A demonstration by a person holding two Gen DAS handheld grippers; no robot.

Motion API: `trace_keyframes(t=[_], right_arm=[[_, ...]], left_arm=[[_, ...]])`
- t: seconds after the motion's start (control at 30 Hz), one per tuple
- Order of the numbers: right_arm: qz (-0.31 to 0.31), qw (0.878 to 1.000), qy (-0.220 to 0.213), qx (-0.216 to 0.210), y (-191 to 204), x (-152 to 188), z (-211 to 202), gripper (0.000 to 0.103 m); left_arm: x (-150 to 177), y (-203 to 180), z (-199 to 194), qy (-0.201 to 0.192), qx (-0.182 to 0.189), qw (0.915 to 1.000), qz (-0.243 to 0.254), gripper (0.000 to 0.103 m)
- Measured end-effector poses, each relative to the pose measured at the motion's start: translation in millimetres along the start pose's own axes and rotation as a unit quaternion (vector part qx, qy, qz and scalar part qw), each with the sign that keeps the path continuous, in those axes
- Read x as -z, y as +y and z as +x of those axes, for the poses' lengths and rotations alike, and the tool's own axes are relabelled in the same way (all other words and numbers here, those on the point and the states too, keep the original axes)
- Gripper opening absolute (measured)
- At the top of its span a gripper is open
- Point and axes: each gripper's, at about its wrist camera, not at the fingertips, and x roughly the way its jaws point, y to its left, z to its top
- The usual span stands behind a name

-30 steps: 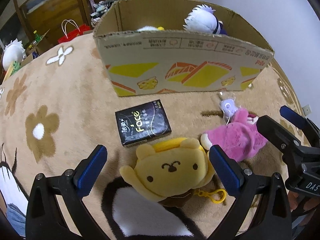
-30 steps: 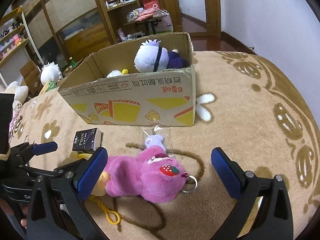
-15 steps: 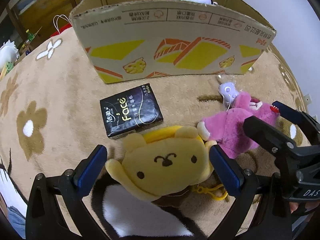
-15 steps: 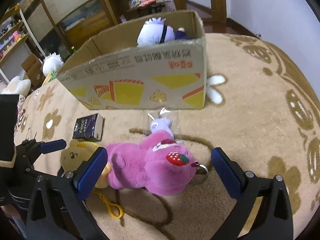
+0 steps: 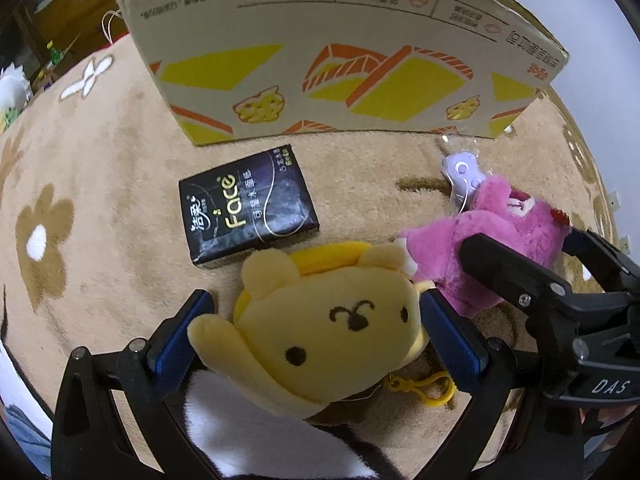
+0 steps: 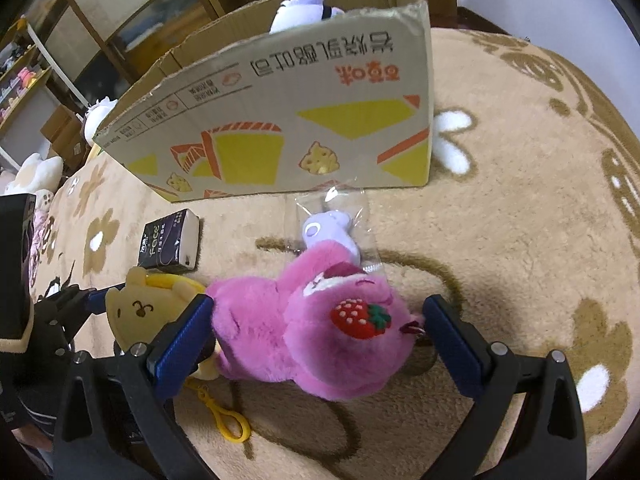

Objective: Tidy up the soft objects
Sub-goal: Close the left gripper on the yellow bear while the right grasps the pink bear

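A yellow bear plush (image 5: pixel 328 328) lies on the tan rug between the open fingers of my left gripper (image 5: pixel 316 340); its blue pads stand on either side of the plush. A pink plush with a strawberry patch (image 6: pixel 316 332) lies between the open fingers of my right gripper (image 6: pixel 316 340). The pink plush also shows in the left wrist view (image 5: pixel 488 240), and the yellow bear in the right wrist view (image 6: pixel 140 308). A small purple toy in a clear bag (image 6: pixel 332 232) lies just behind the pink plush.
A large cardboard box (image 5: pixel 340 52) stands behind the toys, with a white-haired plush (image 6: pixel 304 8) inside. A black tissue pack (image 5: pixel 248 208) lies on the rug (image 6: pixel 520 220) in front of the box. Shelves and more plush toys stand at the far left.
Both grippers have moved forward and down, so each plush now sits between the fingers. The box looms closer. Jaws stay open.
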Motion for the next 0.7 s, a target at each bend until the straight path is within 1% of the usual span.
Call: trace_keyframes(t=[0.07, 0.1, 0.13, 0.3, 0.33, 0.37, 0.5, 0.6, 0.7], right_arm=[[0.003, 1.000, -0.001, -0.004, 0, 0, 1, 0.103], [0.003, 1.000, -0.001, -0.007, 1, -1, 1, 0.099], [0.003, 1.000, -0.001, -0.009, 1, -1, 0, 0.098], [0.002, 1.000, 0.003, -0.006, 3, 0, 0, 0.096], [0.003, 1.000, 0.004, -0.006, 4, 0, 0, 0.096], [0.004, 1.000, 0.004, -0.006, 3, 0, -1, 0.095], [0.002, 1.000, 0.002, -0.003, 5, 1, -2, 0.093], [0.000, 1.000, -0.001, -0.003, 4, 1, -4, 0.092], [0.000, 1.000, -0.007, -0.006, 1, 1, -9, 0.091]], left_arm=[[-5, 6, 5, 0.004, 0.004, 1.0000, -0.006, 0.101], [-5, 7, 6, 0.004, 0.004, 1.0000, -0.007, 0.101], [-4, 10, 5, 0.005, 0.004, 1.0000, -0.006, 0.101], [0, 8, 7, 0.010, 0.005, 0.9999, -0.007, 0.101], [2, 8, 5, 0.010, 0.006, 0.9999, -0.008, 0.100], [3, 8, 5, 0.010, 0.007, 0.9999, -0.007, 0.098], [5, 6, 0, 0.000, 0.026, 0.9996, 0.007, 0.077], [7, 1, -4, -0.012, 0.016, 0.9996, 0.021, 0.074], [6, 0, -9, -0.019, 0.015, 0.9995, 0.020, 0.073]])
